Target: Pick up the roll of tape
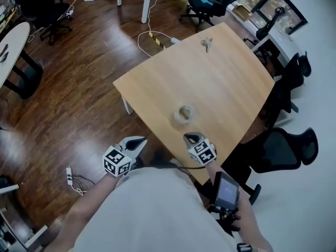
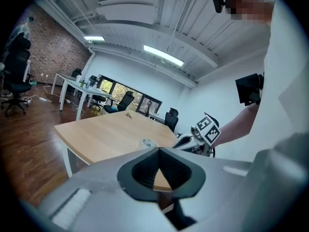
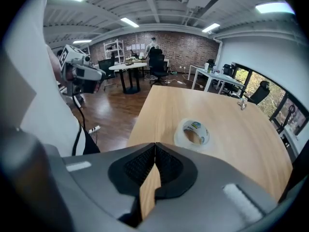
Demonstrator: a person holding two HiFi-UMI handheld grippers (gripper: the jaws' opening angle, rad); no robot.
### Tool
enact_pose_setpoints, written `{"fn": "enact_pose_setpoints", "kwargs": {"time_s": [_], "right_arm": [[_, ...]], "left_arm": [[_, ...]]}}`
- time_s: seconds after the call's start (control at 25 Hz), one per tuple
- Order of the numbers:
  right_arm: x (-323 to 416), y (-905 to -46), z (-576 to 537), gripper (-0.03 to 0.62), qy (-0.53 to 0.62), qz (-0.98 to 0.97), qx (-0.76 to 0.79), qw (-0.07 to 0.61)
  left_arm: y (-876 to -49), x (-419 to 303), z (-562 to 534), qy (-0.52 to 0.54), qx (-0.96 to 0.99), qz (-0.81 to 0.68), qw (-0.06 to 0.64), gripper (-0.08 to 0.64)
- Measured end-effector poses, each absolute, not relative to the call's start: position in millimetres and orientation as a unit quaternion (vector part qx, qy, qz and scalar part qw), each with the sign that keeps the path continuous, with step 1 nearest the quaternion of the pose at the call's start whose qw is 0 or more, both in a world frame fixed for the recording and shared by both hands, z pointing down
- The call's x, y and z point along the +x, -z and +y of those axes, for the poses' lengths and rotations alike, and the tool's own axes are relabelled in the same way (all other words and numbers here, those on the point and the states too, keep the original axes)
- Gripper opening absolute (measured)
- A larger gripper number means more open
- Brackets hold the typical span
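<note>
Several things around: a small bunch of metal keys (image 1: 206, 44) lies near the far edge of the light wooden table (image 1: 226, 83), well apart from the translucent roll of tape (image 1: 184, 114). Black office chairs (image 1: 281, 150) stand at the table's right side, and a white cable (image 1: 148, 34) loops on the dark wooden floor (image 1: 79, 104).
In the way: the right gripper (image 1: 190, 138) hangs over the table's near part, with the tape just ahead of its fingers. The left gripper (image 1: 142, 139) is off the table's near-left edge, over the floor.
Fingers: both pairs are clenched tip to tip and grasp nothing.
Hidden or unclear: the person's pale shirt (image 1: 157, 209) covers the table's near corner in the head view. In the left gripper view the tape (image 2: 148, 143) is a small pale shape just above the fingers. The print on its core is too small to read.
Tape's lie: flat on the table, towards the near side. Its hole faces up, so its axis stands upright.
</note>
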State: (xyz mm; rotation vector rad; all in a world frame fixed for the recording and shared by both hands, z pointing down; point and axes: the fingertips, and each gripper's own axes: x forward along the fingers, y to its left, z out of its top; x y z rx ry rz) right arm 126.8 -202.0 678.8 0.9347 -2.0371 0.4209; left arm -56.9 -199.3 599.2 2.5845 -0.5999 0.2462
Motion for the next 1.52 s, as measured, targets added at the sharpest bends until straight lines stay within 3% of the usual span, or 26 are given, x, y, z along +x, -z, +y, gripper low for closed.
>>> {"fn": "enact_pose_setpoints", "kwargs": {"time_s": [0.24,0.72,1.0,1.12,1.2,1.52], "right_arm": [[162.6,-695.8,-237.7,0.011,-0.115,-0.794,0.313,0.508],[157.1,-734.5,-277.9,0.167,0.029,-0.739,0.117,0.663],[164.3,-760.7,-270.6,0.167,0.086,-0.687,0.026,0.721],[165.1,-768.5,-270.0,0.164,0.089,-0.68,0.019,0.728],[165.3,-771.6,-272.9,0.121,0.089,-0.674,0.025,0.733],[159.4,-772.6,-263.1,0.1,0.057,-0.682,0.041,0.728]], "left_arm": [[-606.5,-49.4,-210.7,-0.094,0.933,-0.233,0.257,0.005],[-614.6,-44.2,-217.2,-0.103,0.918,-0.27,0.273,0.005],[-616.1,-59.2,-212.5,-0.102,0.904,-0.307,0.279,0.005],[-615.3,-64.1,-210.1,-0.101,0.9,-0.319,0.281,0.005],[-616.5,-67.0,-207.2,-0.101,0.897,-0.324,0.282,0.006],[-622.3,-75.3,-198.1,-0.119,0.893,-0.332,0.279,0.005]]}}
